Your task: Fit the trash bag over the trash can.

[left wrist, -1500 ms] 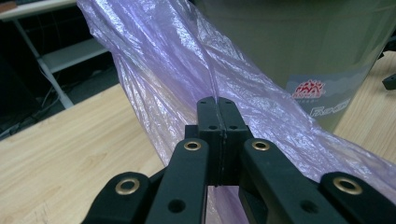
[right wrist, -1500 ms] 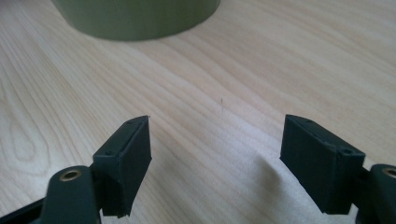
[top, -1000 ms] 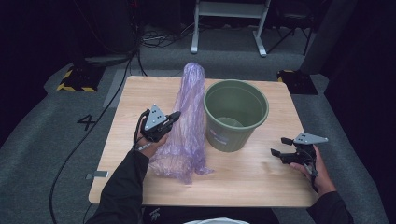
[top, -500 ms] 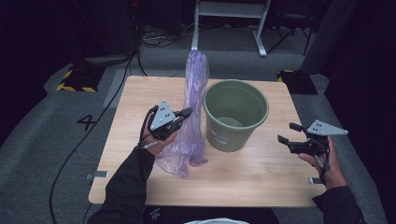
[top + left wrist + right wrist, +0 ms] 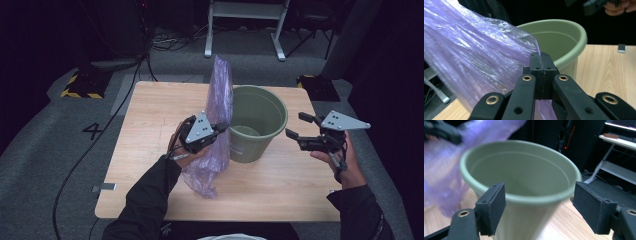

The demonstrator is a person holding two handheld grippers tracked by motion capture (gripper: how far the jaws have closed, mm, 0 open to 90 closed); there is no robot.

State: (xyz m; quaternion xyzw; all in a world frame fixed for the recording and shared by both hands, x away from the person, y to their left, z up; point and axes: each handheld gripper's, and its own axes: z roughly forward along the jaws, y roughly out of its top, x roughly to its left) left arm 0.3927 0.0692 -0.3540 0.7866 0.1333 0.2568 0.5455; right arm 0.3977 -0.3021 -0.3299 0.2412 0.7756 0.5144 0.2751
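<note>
Purple plastic bag (image 5: 218,117), pinched in left tool (image 5: 221,128) and held upright beside green bucket (image 5: 256,122) on worktop (image 5: 145,120); right tool (image 5: 298,127) spread wide.

A fixed camera is looking forward and down from above the worktop's (image 5: 280,195) near edge. The left tongs' (image 5: 540,58) camera is sitting close against the purple bag (image 5: 474,62), facing the green bucket (image 5: 564,40). The right tongs' (image 5: 540,210) camera is facing that bucket (image 5: 521,177) closely from the worktop's right edge. All three views are sharing bucket and bag.
</note>
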